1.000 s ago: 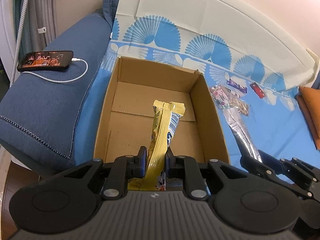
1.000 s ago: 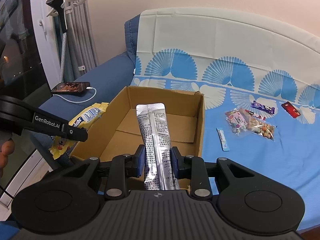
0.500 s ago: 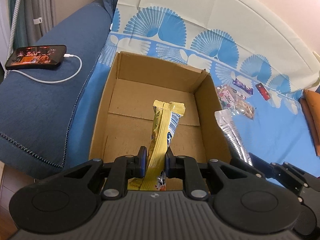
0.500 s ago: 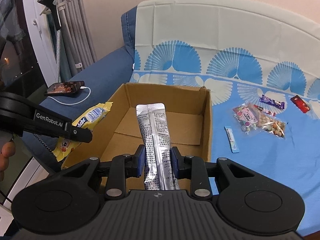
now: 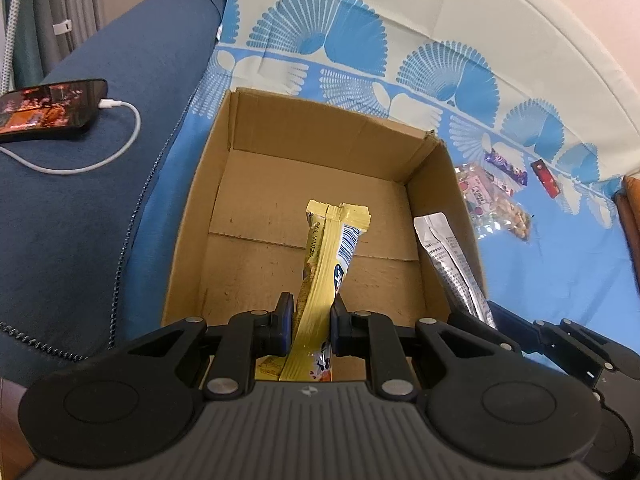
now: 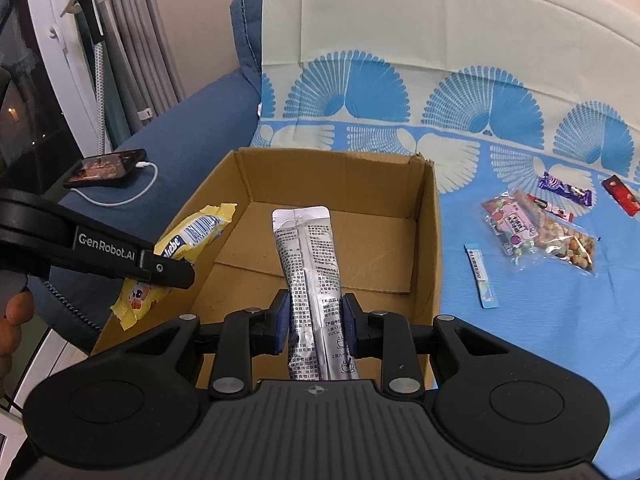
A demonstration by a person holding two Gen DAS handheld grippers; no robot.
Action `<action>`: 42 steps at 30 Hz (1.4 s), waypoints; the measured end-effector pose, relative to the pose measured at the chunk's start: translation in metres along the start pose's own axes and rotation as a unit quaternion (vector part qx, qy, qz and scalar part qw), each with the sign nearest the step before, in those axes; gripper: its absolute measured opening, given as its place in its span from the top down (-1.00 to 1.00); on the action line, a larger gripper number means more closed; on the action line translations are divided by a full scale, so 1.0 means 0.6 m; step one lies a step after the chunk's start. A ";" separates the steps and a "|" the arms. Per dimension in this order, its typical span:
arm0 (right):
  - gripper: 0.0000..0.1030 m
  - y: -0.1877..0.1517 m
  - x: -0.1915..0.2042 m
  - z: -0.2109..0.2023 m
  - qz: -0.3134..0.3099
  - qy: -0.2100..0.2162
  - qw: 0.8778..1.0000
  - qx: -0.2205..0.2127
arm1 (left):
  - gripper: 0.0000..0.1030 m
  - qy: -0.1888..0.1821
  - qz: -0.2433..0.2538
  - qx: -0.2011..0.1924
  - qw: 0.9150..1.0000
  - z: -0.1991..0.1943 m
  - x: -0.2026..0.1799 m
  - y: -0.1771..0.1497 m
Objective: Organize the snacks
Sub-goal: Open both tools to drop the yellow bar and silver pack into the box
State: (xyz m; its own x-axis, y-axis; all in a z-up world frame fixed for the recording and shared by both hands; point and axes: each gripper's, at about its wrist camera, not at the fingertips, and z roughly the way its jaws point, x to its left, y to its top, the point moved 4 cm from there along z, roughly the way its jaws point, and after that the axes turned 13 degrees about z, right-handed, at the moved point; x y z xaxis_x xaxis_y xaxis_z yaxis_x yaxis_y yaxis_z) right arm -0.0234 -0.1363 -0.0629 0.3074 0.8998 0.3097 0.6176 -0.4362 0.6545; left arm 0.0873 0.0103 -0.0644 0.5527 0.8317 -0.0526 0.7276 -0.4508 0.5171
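Observation:
An open cardboard box sits on the blue patterned sofa cover, with nothing lying on its floor. My left gripper is shut on a yellow snack packet, held over the box's near edge. In the right wrist view that yellow packet hangs over the box's left wall. My right gripper is shut on a silver sachet, which points into the box. The silver sachet shows at the box's right wall in the left wrist view.
Loose snacks lie right of the box: a clear bag of mixed nuts, a purple bar, a red packet and a thin blue stick. A phone on a white cable rests on the sofa arm.
Both grippers have moved forward and down toward the box with their packets. The box looks larger, and the silver sachet now reaches over its right wall.

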 end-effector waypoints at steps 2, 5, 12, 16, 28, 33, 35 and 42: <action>0.42 0.005 -0.003 0.012 0.003 -0.001 1.000 0.003 | 0.62 0.001 0.001 0.005 1.000 0.015 0.002 0.004; 0.42 0.010 -0.008 0.028 0.006 -0.003 1.000 0.007 | 0.62 0.002 0.001 0.014 1.000 0.036 0.002 0.009; 0.42 0.019 -0.019 0.062 0.013 -0.008 1.000 0.018 | 0.62 0.013 0.009 0.028 0.999 0.079 0.000 0.020; 0.42 0.018 -0.025 0.078 0.015 -0.012 1.000 0.020 | 0.62 0.024 0.015 0.037 0.999 0.104 0.003 0.022; -0.29 0.030 -0.042 0.088 0.047 -0.032 0.998 0.015 | -1.00 0.071 0.019 -0.011 0.997 0.073 0.015 0.026; -0.45 0.026 -0.036 0.055 0.049 -0.022 0.998 0.016 | -1.00 0.073 0.021 0.009 0.997 0.051 0.011 0.000; -0.48 0.014 -0.028 0.039 0.045 -0.014 0.999 0.020 | -1.00 0.075 0.022 0.013 0.997 0.037 0.003 -0.015; -0.55 -0.035 -0.005 -0.017 0.033 -0.007 0.999 0.033 | -1.00 0.087 0.000 0.014 0.996 -0.022 -0.013 -0.067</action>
State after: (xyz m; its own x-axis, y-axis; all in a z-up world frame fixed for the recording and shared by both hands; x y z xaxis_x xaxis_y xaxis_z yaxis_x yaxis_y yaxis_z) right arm -0.0442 -0.1296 -0.0704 0.3587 0.8690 0.3407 0.6414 -0.4947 0.5864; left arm 0.0488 0.0262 -0.0736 0.4758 0.8742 0.0967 0.7402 -0.4574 0.4929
